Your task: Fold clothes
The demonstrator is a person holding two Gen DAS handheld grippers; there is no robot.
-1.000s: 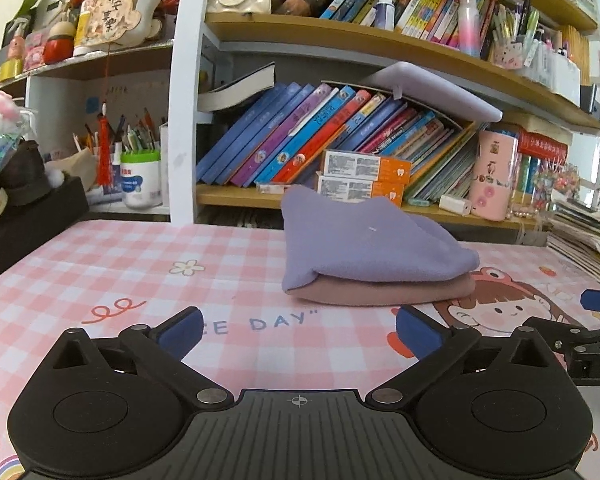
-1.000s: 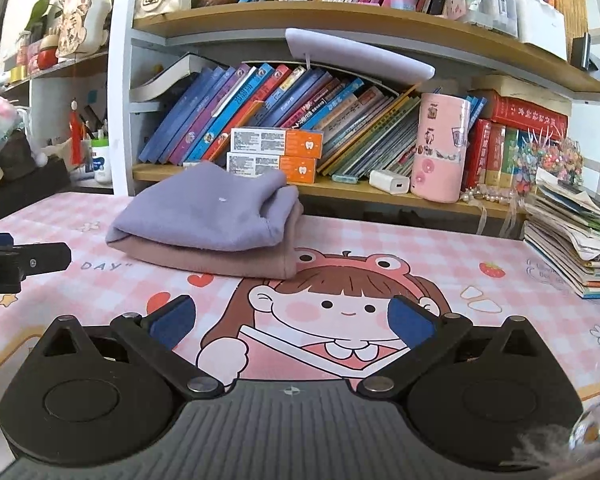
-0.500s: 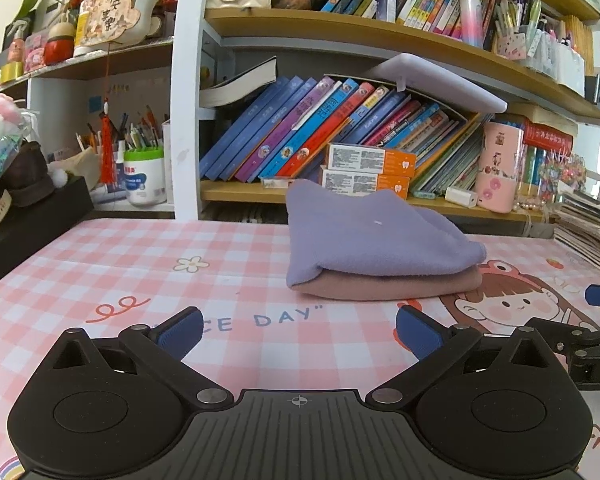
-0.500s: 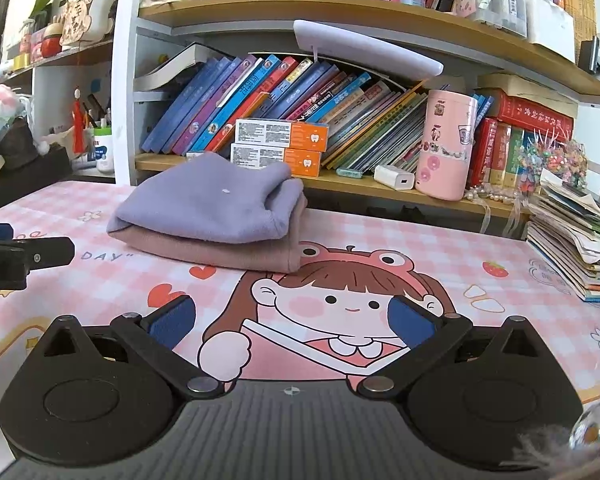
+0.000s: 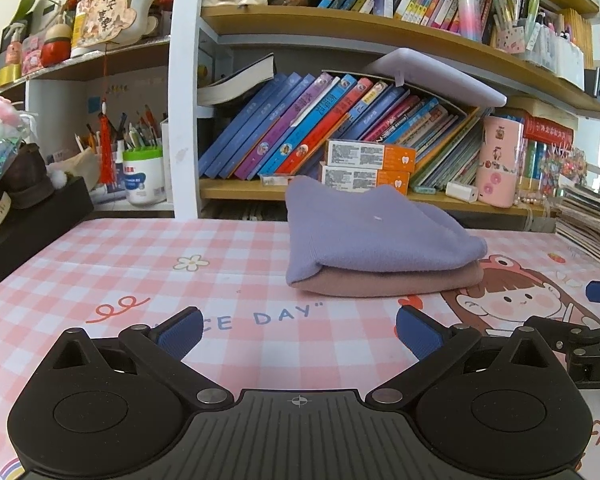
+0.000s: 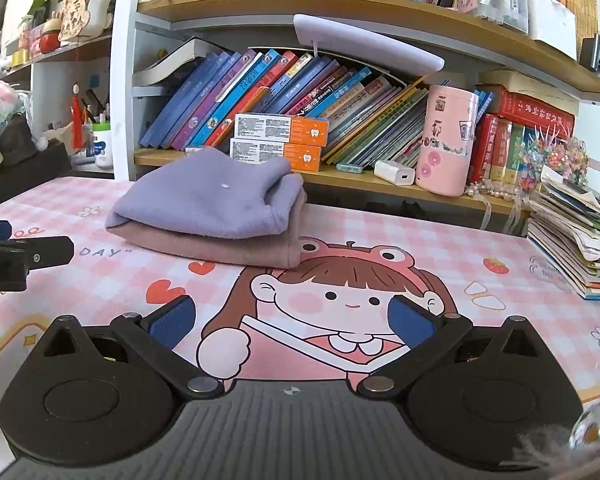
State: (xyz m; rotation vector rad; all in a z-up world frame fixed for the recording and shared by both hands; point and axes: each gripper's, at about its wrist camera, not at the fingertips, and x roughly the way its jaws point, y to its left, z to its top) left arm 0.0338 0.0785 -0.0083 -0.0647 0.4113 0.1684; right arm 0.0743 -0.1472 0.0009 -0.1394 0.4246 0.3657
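A folded purple garment (image 5: 372, 236) lies on top of a folded pink garment (image 5: 388, 283) at the back of the pink checked table mat (image 5: 220, 264). The same stack shows in the right wrist view, purple (image 6: 208, 204) over pink (image 6: 220, 248). My left gripper (image 5: 299, 330) is open and empty, a little in front of the stack. My right gripper (image 6: 291, 320) is open and empty, over the cartoon girl print, to the right of the stack. Each gripper's side shows at the edge of the other's view.
A bookshelf (image 5: 340, 200) full of books stands right behind the stack. A pink tumbler (image 6: 446, 140) and orange boxes (image 6: 280, 136) sit on its lowest shelf. A pile of magazines (image 6: 576, 240) lies at the right; a black box (image 5: 24, 228) at the left.
Both grippers have drawn slightly back and lifted from the stack, which now sits a little lower in view. Both stay open. The stack has not moved.
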